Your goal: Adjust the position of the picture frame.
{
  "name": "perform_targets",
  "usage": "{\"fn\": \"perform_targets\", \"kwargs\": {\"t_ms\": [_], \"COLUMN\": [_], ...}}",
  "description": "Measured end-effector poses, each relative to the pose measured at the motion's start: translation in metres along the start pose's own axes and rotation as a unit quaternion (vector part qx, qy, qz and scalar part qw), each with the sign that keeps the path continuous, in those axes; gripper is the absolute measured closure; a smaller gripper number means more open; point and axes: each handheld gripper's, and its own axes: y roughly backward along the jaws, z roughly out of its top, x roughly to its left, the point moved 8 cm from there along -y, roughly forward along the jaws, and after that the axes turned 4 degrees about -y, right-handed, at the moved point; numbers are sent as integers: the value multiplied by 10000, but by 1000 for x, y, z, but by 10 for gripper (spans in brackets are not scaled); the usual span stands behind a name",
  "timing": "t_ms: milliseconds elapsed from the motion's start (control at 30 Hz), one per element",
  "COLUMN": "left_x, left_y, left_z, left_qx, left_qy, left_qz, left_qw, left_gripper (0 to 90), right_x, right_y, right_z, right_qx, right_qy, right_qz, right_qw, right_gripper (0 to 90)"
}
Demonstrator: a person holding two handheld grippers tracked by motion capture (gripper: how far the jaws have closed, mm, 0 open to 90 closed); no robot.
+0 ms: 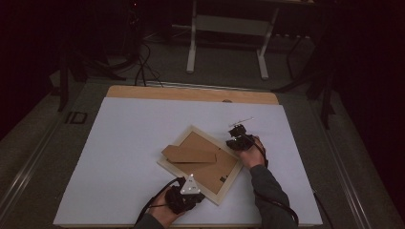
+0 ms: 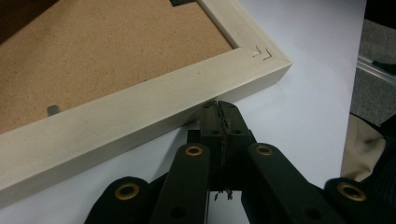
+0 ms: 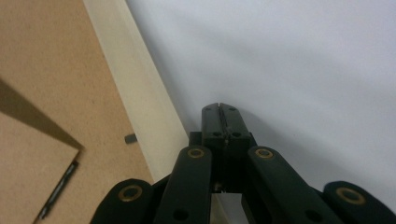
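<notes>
Frame (image 1: 199, 163) face down on the white sheet (image 1: 124, 152), turned cornerwise, a little right of the middle, brown backing and folded stand up. Left gripper (image 2: 218, 108) at the frame's near edge, jaws pressed together with nothing between, tips touching or just short of the pale wood close to a corner. Right gripper (image 3: 219, 110) at the frame's right edge, jaws likewise together and bare, tips over the sheet just beside the wood. Small metal tab (image 3: 130, 138) on the backing near that edge.

picture frame (image 1: 200, 162) mid-table, white tabletop (image 1: 124, 152) open around
</notes>
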Motion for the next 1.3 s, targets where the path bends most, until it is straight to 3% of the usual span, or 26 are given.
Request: {"fn": "perform_targets", "kwargs": {"t_ms": [133,367,500,600,767,800,967,1033,1167,1200,1233,1267,1300], "left_x": [0,4,13,23,35,43,57,68,79,87,87,94,94], "left_y": [0,7,18,31,44,51,66,77,88,93,93,99,99], "left_z": [0,3,5,8,10,9,9,9,6,4,4,1,1], "left_qx": [-39,-192,-340,-582,-694,-782,-920,-1074,-1125,-1164,-1164,-1197,-1197], "left_qy": [17,45,125,365,400,507,626,795,885,975,975,1065,1065], "left_qz": [-29,-63,51,93,300,406,590,695,843,964,964,1057,1057], "left_qw": [10000,9998,9993,9976,9963,9948,9920,9886,9861,9837,9837,9814,9814], "left_gripper": [900,900,900,900,900,900,897,897,897,897,897,897,897], "right_x": [-1,-2,1,1,1,1,2,3,4,4,4,4,4], "right_y": [3,19,34,38,47,51,56,61,66,70,70,72,72], "right_z": [0,-2,-11,-17,-27,-32,-42,-50,-56,-61,-61,-65,-65], "right_qx": [-159,-373,-462,-462,-494,-488,-468,-509,-513,-525,-525,-534,-534], "right_qy": [-51,82,196,248,257,269,276,307,383,389,389,359,359], "right_qz": [216,193,245,229,205,208,217,196,143,150,150,151,151], "right_qw": [9996,9991,9984,9984,9982,9982,9983,9980,9978,9977,9977,9978,9978], "right_gripper": [900,900,900,900,900,900,900,900,900,900,900,900,900]}}
